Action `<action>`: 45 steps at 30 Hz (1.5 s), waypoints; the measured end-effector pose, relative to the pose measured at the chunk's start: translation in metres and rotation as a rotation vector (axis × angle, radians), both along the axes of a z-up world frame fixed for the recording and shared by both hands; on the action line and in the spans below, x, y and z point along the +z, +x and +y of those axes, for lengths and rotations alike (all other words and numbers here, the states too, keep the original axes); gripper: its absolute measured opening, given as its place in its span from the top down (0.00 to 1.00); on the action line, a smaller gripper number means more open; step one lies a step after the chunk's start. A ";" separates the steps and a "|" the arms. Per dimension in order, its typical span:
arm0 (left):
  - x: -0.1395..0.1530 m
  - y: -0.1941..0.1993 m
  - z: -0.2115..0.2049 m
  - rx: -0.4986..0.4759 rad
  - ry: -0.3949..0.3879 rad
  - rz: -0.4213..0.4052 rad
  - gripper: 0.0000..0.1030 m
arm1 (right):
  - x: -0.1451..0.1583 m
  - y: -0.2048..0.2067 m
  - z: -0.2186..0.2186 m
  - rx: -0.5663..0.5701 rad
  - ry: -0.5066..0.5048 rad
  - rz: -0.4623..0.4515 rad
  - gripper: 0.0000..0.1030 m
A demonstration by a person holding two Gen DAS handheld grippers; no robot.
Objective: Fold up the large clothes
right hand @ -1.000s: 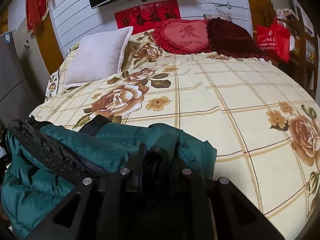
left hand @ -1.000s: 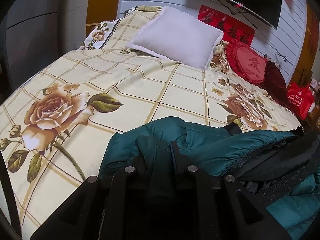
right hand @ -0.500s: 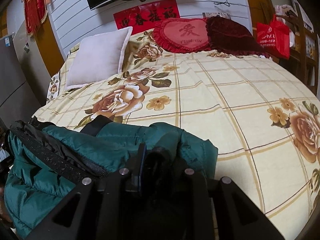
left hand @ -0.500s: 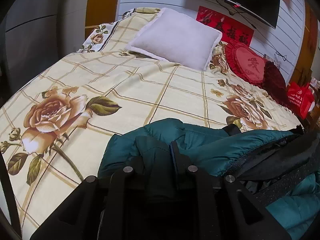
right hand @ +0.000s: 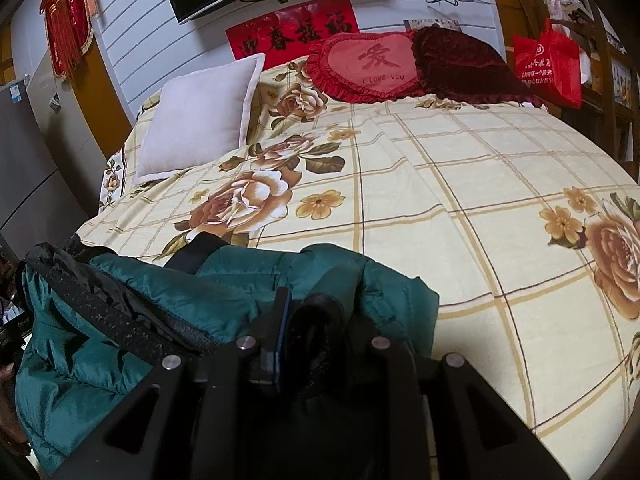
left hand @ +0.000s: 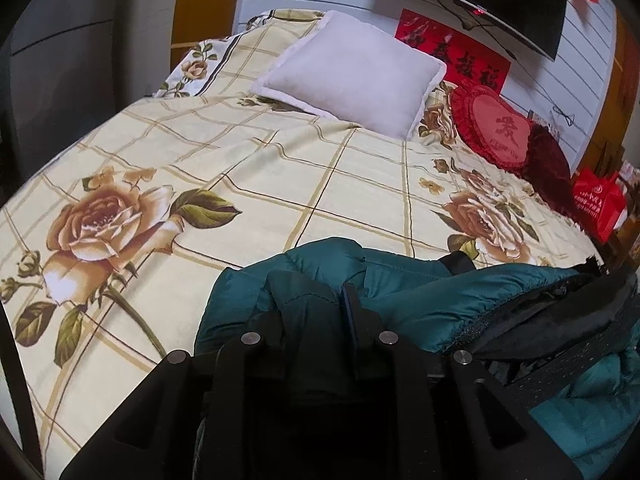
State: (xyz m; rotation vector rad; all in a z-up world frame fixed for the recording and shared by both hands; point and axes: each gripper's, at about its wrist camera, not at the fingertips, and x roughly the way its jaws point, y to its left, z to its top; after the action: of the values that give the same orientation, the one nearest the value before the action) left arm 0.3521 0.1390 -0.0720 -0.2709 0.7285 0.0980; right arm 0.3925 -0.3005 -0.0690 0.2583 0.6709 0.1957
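Two grippers hold one teal padded jacket, which lies bunched along the lower edge of both views on the near end of your floral bedspread. At lower centre of the left wrist view, your left gripper has its jaws clamped on a fold of the jacket and just starting to ease apart. At lower centre of the right wrist view, your right gripper pinches a dark roll of the same jacket, with a white pillow upper left and a red heart cushion upper centre.
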 end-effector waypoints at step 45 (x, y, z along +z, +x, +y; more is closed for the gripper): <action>0.047 -0.022 -0.069 -0.317 0.222 -0.002 0.49 | 0.032 -0.039 0.068 0.216 -0.273 0.049 0.22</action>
State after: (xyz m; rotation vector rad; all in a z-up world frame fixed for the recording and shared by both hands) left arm 0.3304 0.0703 -0.0247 0.0581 0.7440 -0.1224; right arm 0.3534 -0.2326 -0.0372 -0.0720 0.7652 0.3023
